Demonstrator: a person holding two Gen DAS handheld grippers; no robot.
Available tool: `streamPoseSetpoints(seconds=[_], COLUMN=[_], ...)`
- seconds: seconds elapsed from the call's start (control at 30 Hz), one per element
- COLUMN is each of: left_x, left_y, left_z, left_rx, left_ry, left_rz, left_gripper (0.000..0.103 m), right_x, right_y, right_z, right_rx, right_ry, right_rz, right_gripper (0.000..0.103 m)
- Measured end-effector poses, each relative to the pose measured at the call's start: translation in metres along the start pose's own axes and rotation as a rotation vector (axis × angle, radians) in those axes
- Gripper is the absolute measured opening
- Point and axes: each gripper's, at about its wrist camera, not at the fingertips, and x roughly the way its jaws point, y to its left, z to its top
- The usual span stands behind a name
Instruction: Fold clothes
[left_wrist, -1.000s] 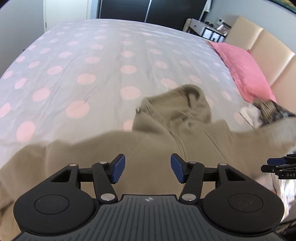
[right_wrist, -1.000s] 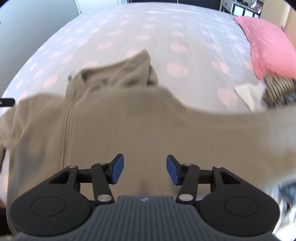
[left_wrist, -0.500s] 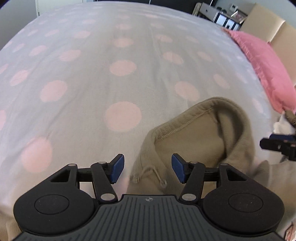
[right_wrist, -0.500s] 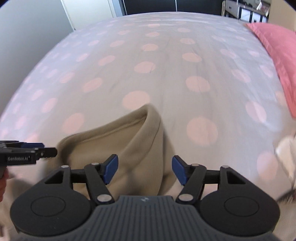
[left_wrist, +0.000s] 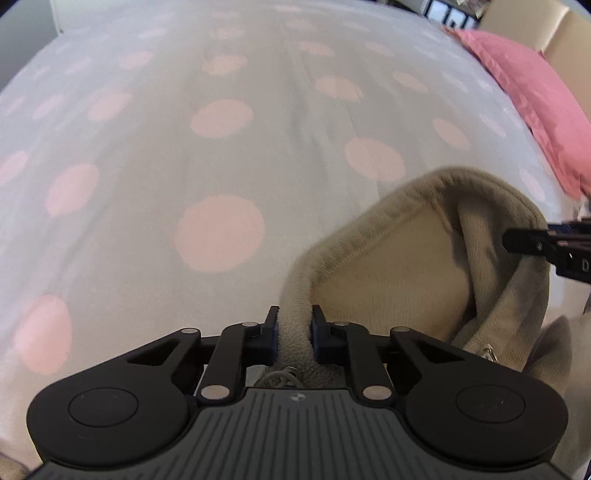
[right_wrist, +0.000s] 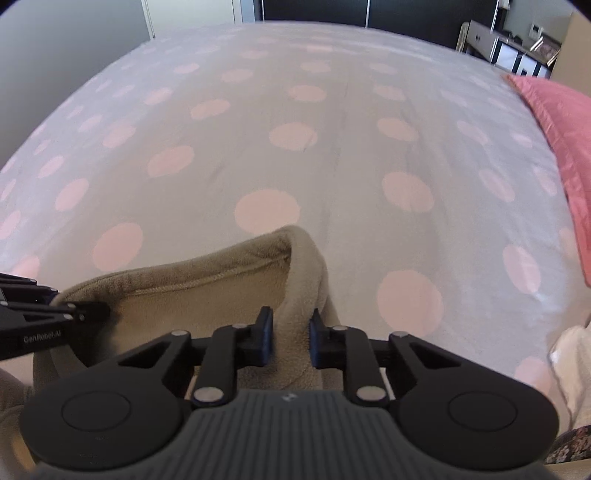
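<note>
A beige fleece hoodie lies on the bed, its hood (left_wrist: 417, 251) open toward the far side. My left gripper (left_wrist: 294, 332) is shut on the hood's left rim, near the drawstring. My right gripper (right_wrist: 291, 338) is shut on the hood's right edge (right_wrist: 303, 280). Each gripper shows in the other's view: the right one at the far right of the left wrist view (left_wrist: 554, 247), the left one at the far left of the right wrist view (right_wrist: 40, 325). The hoodie's body is hidden below both grippers.
The bed sheet (right_wrist: 295, 147) is white with pink dots and stretches ahead. A pink pillow (left_wrist: 535, 103) lies at the right by a beige headboard (left_wrist: 535, 22). White and patterned clothes (right_wrist: 572, 369) lie at the right edge. Dark furniture (right_wrist: 509, 48) stands beyond the bed.
Both grippers moved forward from over the hoodie's body to the hood and closed, the left on its left rim and the right on its right edge.
</note>
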Motion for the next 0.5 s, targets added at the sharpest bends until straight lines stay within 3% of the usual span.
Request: streamPoseSetpoints(seconds=[0.1, 0.27, 0.33, 0.37, 0.5], left_x=[-0.042, -0.102, -0.126, -0.127, -0.101], left_y=[0.004, 0.008, 0.009, 0.011, 0.024], left_z=[0.000, -0.040, -0.055, -0.064, -0.095], left_rx=[-0.051, -0.121, -0.149, -0.146, -0.113], left_ry=[-0.130, -0.330, -0.410, -0.408, -0.297], left_rz=[0.006, 0.009, 0.010, 0.032, 0.097], left_gripper=[0.009, 0.008, 0.008, 0.008, 0.008], right_x=[-0.042, -0.108, -0.115, -0.112, -0.092], right_y=[-0.004, -0.009, -0.010, -0.012, -0.015], right_z=[-0.001, -0.005, -0.016, -0.023, -0.058], right_rx=[0.013, 0.025, -0.005, -0.004, -0.016], right_ry=[-0.148, -0.375, -0.362, -0.331, -0.197], right_rz=[0.051, 0.131, 0.140, 0.143, 0.133], right_gripper=[0.019, 0.019, 0.020, 0.020, 0.018])
